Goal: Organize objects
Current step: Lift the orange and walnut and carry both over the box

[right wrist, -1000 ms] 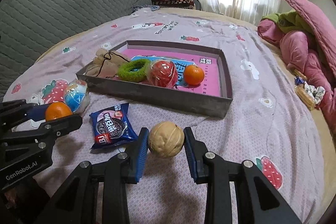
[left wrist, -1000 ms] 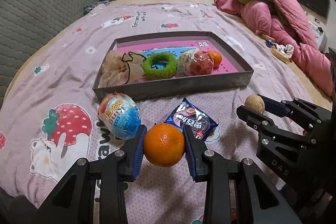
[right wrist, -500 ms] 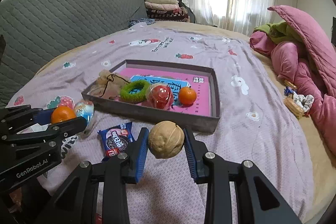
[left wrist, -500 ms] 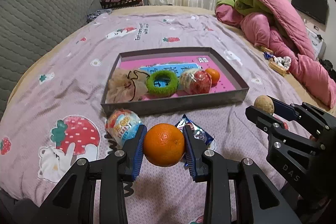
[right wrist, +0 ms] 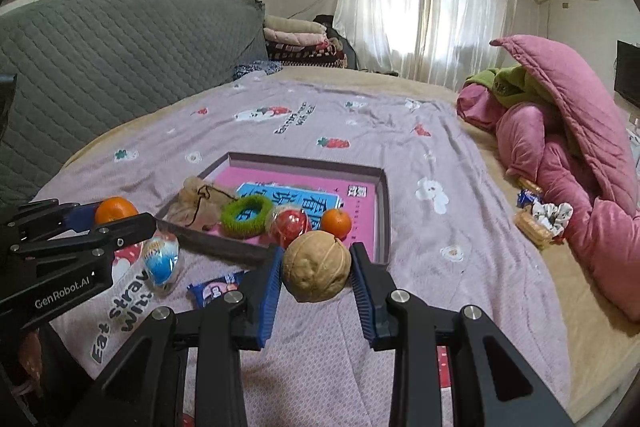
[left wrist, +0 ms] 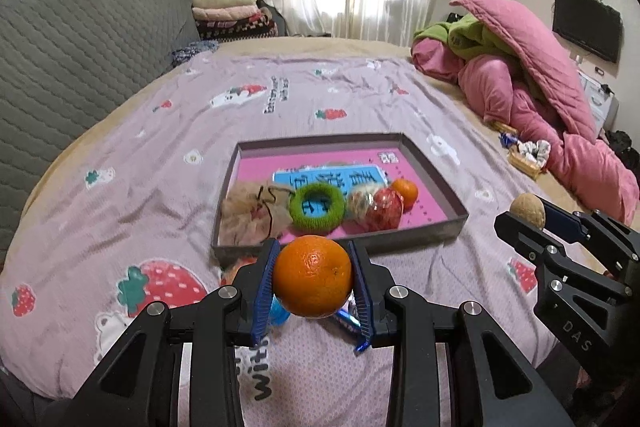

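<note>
My left gripper (left wrist: 313, 277) is shut on an orange (left wrist: 313, 275), held in the air above the bed in front of the grey tray (left wrist: 436, 231). My right gripper (right wrist: 317, 271) is shut on a walnut (right wrist: 317, 266), also lifted, just short of the tray's near wall (right wrist: 224, 247). In the tray lie a beige pouch (left wrist: 252, 213), a green ring (left wrist: 317, 207), a red wrapped ball (left wrist: 382, 209) and a small orange (left wrist: 405, 191). The other gripper shows at each view's edge: the right one (left wrist: 532, 217) with the walnut, the left one (right wrist: 110, 215) with the orange.
A blue-and-white wrapped egg toy (right wrist: 162, 261) and a blue snack packet (right wrist: 212, 291) lie on the purple strawberry sheet (left wrist: 120, 187) near the tray. A pink quilt pile (left wrist: 552, 115) fills the right side. A grey padded headboard (left wrist: 80, 43) runs along the left.
Both grippers have risen with the orange and the walnut still held. The tray and the loose items on the sheet now sit lower and farther off in both views.
</note>
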A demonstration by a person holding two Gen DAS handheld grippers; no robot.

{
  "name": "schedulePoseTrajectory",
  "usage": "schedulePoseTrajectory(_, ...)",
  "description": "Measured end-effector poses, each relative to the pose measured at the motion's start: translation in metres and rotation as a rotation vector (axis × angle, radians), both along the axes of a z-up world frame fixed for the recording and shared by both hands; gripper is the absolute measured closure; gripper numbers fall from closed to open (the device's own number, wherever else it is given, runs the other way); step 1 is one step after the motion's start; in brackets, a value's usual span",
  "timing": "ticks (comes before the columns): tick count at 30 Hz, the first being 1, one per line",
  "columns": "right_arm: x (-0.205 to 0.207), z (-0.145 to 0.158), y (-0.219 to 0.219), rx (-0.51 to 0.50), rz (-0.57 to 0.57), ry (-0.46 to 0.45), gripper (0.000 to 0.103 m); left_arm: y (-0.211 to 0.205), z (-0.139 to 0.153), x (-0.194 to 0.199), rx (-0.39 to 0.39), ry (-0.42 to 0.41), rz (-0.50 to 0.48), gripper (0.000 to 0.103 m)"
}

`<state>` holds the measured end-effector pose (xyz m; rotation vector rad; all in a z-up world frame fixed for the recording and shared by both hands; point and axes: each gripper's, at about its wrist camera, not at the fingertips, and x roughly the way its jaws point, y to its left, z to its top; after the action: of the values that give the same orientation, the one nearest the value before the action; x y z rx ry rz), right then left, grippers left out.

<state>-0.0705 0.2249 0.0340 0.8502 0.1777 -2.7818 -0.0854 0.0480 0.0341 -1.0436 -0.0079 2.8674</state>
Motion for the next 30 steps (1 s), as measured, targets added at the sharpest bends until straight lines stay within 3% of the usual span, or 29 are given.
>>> schedulePoseTrajectory(4,0.0,0.011,0.0,0.0,-0.003,0.016,0.069,-0.003,0.013,-0.004,0.052,0.0,-0.02,0.067)
schedulePoseTrajectory(17,-0.01,0.046,0.002,0.013,-0.01,0.076,0.069,-0.012,0.038,-0.019,0.019,0.06,-0.002,0.067)
schedulePoseTrajectory(30,-0.029,0.059,-0.006,0.015,0.002,0.098,0.069,-0.005,0.049,-0.036,0.004,0.087,-0.008,0.067)
